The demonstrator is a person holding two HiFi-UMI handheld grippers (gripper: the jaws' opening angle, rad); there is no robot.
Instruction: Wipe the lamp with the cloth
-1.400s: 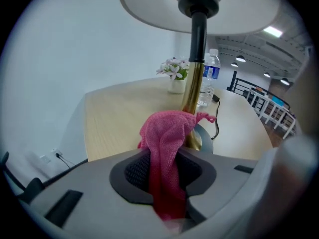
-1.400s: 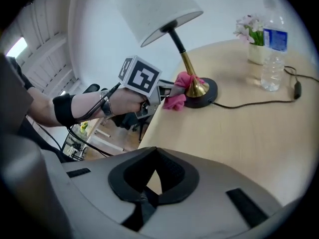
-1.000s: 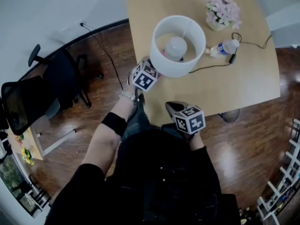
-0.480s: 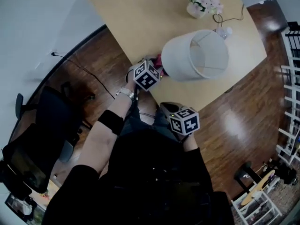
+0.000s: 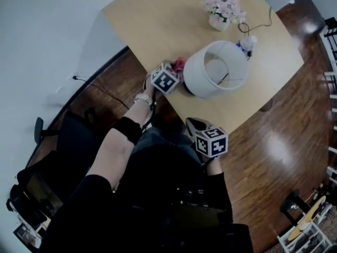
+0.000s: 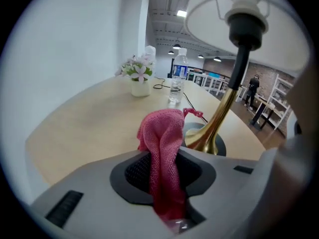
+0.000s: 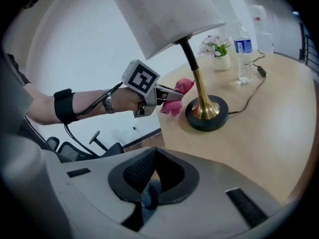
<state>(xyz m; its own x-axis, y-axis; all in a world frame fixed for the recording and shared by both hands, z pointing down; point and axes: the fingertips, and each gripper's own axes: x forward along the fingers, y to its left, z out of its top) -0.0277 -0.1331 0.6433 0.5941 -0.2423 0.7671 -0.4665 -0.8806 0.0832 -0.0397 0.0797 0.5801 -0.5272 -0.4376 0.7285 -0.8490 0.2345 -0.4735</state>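
The lamp has a white shade (image 5: 216, 70), a brass stem (image 6: 219, 116) and a dark round base (image 7: 207, 114). It stands on the light wooden table (image 5: 158, 20) near its front corner. My left gripper (image 5: 175, 73) is shut on the pink cloth (image 6: 162, 148), which bulges out beyond the jaws. It holds the cloth just left of the stem, under the shade's edge. The cloth (image 7: 174, 101) hangs a little short of the base, apart from it. My right gripper (image 5: 194, 123) hovers at the table's front edge, away from the lamp. Its jaws (image 7: 151, 180) stand narrowly open on nothing.
Behind the lamp stand a pot of pink flowers (image 5: 224, 12) and a water bottle (image 6: 177, 81). The lamp's black cord (image 7: 251, 96) trails across the table. Black office chairs (image 5: 63, 141) stand on the wooden floor at left. Shelving (image 5: 310, 225) sits at lower right.
The head view has swung, so the table now sits at a slant. My left gripper still holds the cloth by the lamp's near side. Both grippers have rolled a little.
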